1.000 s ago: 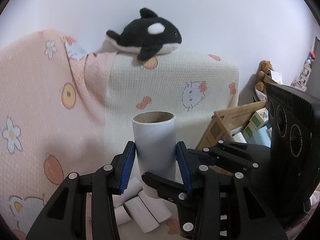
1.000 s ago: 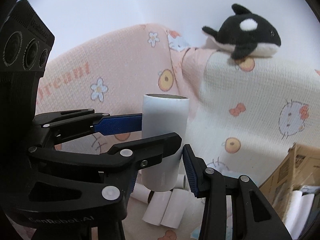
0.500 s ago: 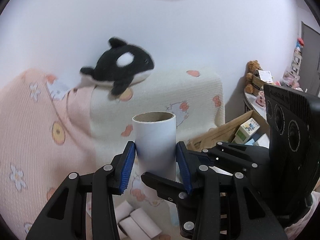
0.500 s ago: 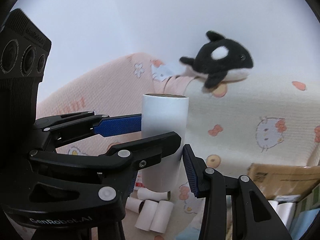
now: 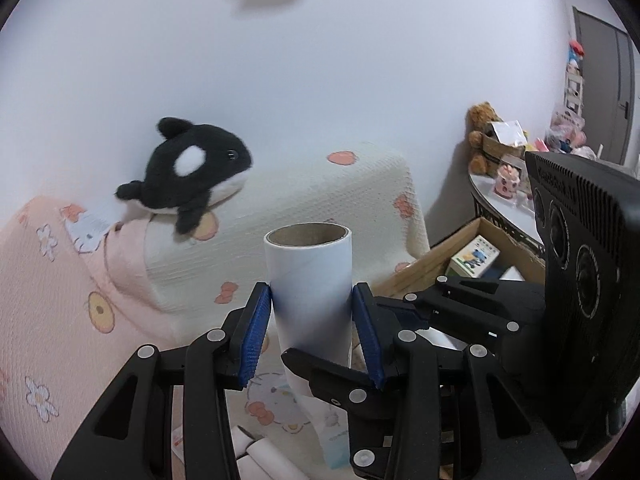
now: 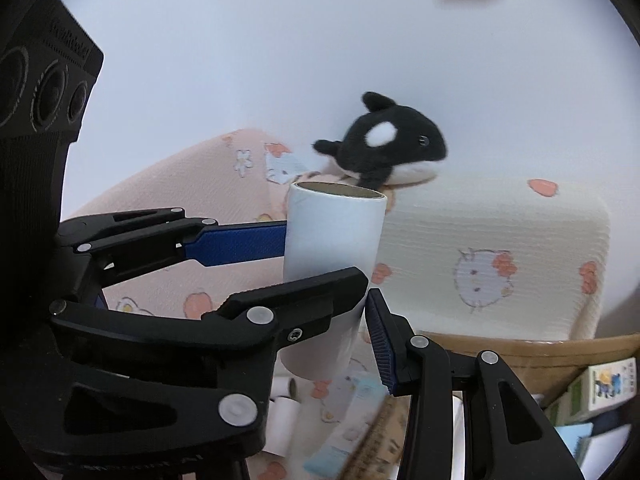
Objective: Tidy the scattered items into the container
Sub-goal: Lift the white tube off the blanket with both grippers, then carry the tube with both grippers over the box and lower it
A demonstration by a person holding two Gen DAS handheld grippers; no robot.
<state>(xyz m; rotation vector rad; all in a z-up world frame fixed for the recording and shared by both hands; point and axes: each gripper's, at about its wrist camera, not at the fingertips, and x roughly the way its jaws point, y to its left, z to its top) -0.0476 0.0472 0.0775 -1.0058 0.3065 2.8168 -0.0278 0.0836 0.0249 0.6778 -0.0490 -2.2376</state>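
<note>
— Cardboard tube, white outside and brown inside, stands upright in the air between the two grippers. Its open end faces up and its long axis runs straight up and down.

— Who has it?

— Both, as far as I can see. The left gripper has its blue pads pressed on either side of the tube's middle, jaws clenched on it. The right gripper comes in crosswise lower down: one pad lies against the tube's right flank, and the other finger is hidden behind the left gripper's arm, so I take it as clamped too.

— And where does it go?

— Cardboard box, I'd say. It sits low to the right of the tube, beside the blanket-covered sofa. The right hand is on the nearer side.

— Anything in it already?

— A small printed carton, something white, and other bits I can't make out.

— More to tidy?

— Yes, several short white tubes lie below on the patterned cover. The plush orca is on the sofa back, well apart from all this.
</note>
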